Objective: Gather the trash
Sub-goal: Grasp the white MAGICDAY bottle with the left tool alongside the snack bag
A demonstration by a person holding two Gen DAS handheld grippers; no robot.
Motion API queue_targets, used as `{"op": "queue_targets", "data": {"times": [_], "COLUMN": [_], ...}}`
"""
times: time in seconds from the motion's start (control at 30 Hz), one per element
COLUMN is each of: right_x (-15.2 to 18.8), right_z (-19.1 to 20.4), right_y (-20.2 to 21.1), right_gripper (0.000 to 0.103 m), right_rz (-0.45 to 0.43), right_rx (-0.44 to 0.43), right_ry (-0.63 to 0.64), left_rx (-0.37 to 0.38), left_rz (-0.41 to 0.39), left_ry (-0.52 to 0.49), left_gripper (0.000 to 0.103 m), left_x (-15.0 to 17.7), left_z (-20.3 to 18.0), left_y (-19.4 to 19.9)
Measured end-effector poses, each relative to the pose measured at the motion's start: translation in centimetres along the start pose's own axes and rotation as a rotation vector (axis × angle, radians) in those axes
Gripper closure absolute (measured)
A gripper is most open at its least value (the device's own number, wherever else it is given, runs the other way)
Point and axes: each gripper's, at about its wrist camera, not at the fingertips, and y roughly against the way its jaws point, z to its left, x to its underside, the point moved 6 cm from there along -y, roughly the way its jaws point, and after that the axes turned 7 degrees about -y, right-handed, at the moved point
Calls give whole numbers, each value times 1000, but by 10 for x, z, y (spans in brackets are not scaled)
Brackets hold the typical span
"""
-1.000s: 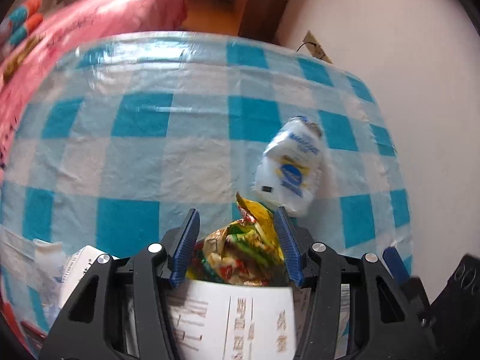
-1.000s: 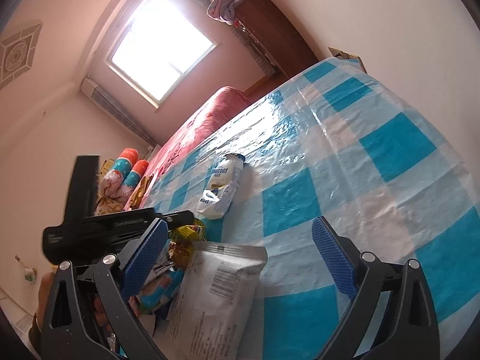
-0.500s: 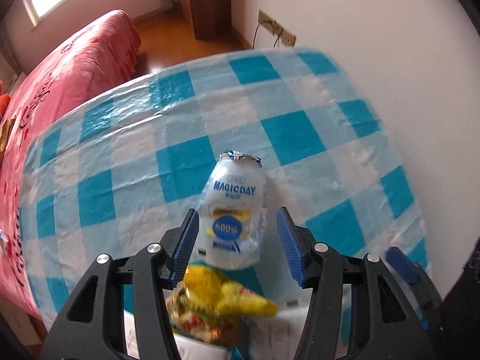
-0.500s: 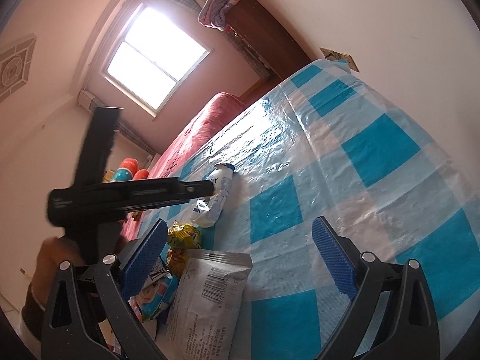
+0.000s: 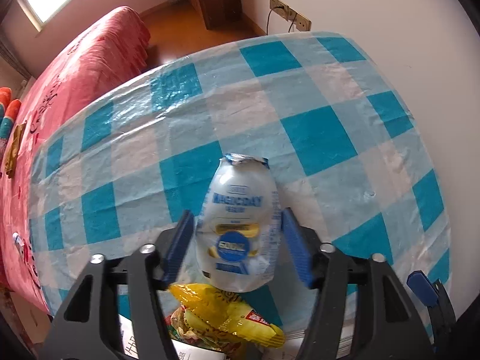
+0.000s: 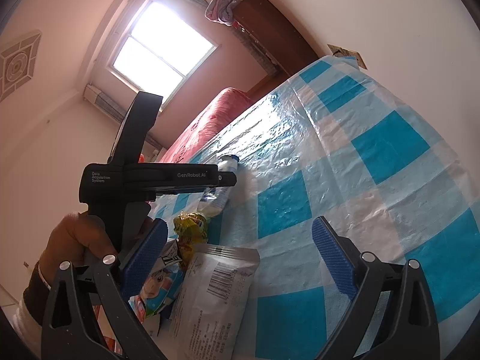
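A crushed white plastic bottle (image 5: pixel 238 225) with a blue label lies on the blue-checked tablecloth (image 5: pixel 315 138). My left gripper (image 5: pixel 238 247) is open, its jaws standing either side of the bottle's lower half without closing on it. A crumpled yellow snack wrapper (image 5: pixel 222 318) lies just below it. In the right wrist view the bottle (image 6: pixel 220 186) and yellow wrapper (image 6: pixel 190 231) sit beyond a white pouch (image 6: pixel 216 297) with a barcode and a cartoon-printed wrapper (image 6: pixel 159 288). My right gripper (image 6: pixel 240 258) is open and empty above the pouch.
The left hand-held gripper (image 6: pixel 150 180) and the hand crosses the right wrist view. A white wall (image 5: pixel 390 30) borders the table's right side. A red bed (image 5: pixel 60 69) stands beyond the table's left edge. A wooden cabinet (image 6: pixel 270 33) and window are behind.
My left gripper has let go of the yellow wrapper, lifted and moved forward over the white bottle, which now lies between its open jaws. The right gripper has barely moved.
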Motion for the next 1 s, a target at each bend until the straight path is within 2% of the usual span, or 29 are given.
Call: {"op": "queue_targets", "data": {"times": [0.07,0.27,0.43,0.5,0.57,0.8,1.0], "right_x": [2,5,8,9,8,12,20], "right_z": [2,7,8,9,10,14,21], "right_y": [1,-2,-2,-2,-4,-7,-14], "right_gripper": [7,7,7,7,7,7,7], "right_rz": [5,14,19,25,29,55,91], "right_rx": [1,6,5,5,7,13,34], "right_ry": [9,38,41,46,51,84,144], "left_rx": [-24,-36,5,28,40,42,56], "left_rz": [-4,27,25,15,10,-16,-83], "left_ry": [10,16,66,72,80,110,142], "left_gripper": [30,29,29,38,40,40,41], "left_x": [0,-1,-2,-1,0,3,9], "left_z": [4,2,7,6,5,5,10], "left_y": [0,-9,-12,-11,-11,-9,15]}}
